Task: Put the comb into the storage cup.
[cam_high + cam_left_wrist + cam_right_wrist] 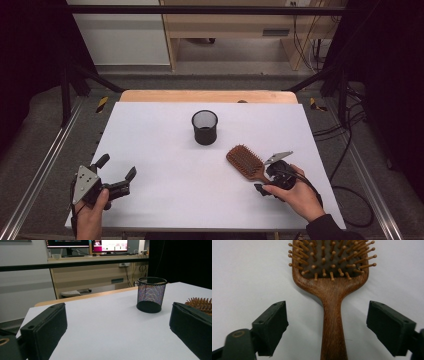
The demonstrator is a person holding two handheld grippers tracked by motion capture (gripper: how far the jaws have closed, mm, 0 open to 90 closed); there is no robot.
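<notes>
A wooden paddle hairbrush [245, 161] lies bristles-up on the white table [165, 145], right of centre, with its handle pointing toward the person. My right gripper [265, 179] is at that handle. In the right gripper view the hairbrush [332, 290] has its handle between the two black pads [272, 325], with a gap on each side, so the right gripper [327, 315] is open. My left gripper [117, 167] rests near the front left of the table, open and holding nothing. In the left gripper view, the left gripper [117, 322] faces bare table.
A black mesh cup [204, 127] stands upright near the table's centre, toward the back; the left gripper view shows the cup [151, 294] ahead, with the brush bristles [200, 303] at right. Metal rails and cables run along both sides of the table.
</notes>
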